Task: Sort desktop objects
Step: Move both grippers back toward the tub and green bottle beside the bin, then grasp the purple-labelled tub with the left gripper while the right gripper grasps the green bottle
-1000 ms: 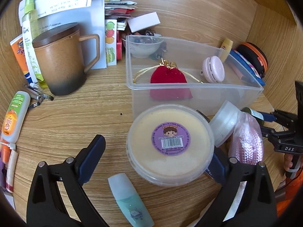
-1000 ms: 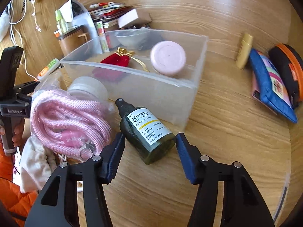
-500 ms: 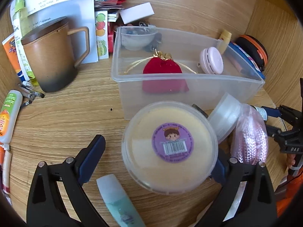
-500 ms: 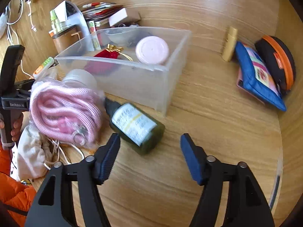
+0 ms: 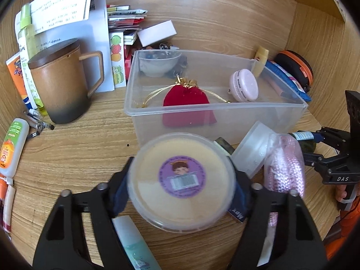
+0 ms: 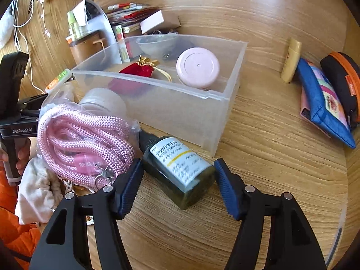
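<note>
Left wrist view first: the left claw is closing around the round tub with the purple sticker on its lid, and both blue pads look pressed against its sides, low and centre in the picture. Right behind the tub sits the clear plastic bin on the wooden tabletop, and inside it lie a red velvet pouch with a gold cord and a pink round case leaning toward the right end. A brown lidded mug stands well to the left of the bin. To the right of the tub rests a small white jar, touching a bag of pink rope. Beneath the left finger pokes a pale green tube. Over to the right wrist view: the right claw straddles the dark green spray bottle, which lies on its side just in front of the bin, nozzle pointing toward the pink rope. The jaws are easing inward, the left pad right at the bottle's shoulder, a sliver of gap showing at the right pad, so no firm grip here. Far right, a blue pouch and a black-and-orange case lie by the wall.
</note>
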### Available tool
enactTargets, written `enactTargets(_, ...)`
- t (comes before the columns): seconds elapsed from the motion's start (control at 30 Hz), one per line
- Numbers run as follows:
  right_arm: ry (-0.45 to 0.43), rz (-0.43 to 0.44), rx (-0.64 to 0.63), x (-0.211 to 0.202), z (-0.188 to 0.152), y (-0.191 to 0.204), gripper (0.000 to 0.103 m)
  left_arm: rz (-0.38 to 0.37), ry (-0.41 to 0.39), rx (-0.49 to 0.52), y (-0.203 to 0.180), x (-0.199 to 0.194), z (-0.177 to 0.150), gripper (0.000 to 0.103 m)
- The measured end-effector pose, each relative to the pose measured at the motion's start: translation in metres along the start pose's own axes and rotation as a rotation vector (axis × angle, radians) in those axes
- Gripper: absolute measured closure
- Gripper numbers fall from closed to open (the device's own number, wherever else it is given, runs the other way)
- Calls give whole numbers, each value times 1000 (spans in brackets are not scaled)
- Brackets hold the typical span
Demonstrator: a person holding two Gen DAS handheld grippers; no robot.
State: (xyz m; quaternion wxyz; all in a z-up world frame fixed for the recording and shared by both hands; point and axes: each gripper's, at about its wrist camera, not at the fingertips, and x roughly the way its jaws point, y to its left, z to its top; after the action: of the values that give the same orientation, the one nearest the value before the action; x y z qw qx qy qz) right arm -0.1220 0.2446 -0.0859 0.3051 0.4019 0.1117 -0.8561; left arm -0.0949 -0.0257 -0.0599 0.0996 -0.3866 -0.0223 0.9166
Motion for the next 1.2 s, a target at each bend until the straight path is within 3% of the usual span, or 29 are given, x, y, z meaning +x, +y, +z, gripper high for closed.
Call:
enactTargets(0.4, -82, -58, 79, -44, -2, -18, 43, 11, -19, -61, 7, -10, 0, 34)
enactTargets(0.67, -163, -95, 49, -73, 7, -16, 43, -1, -84, -52, 6, -29, 7, 45)
enactTargets(0.83, -171, -95, 28, -75, 10, -12, 43, 23, -97, -40, 4, -35, 3, 43)
enactTargets(0.97, -156, -83, 16, -70, 9, -8, 43, 57, -82, -12, 6, -38, -3, 28)
enactTargets(1.2, -152, -71, 6, -65, 11, -3, 43, 58, -21, 7, 7, -24, -13, 28)
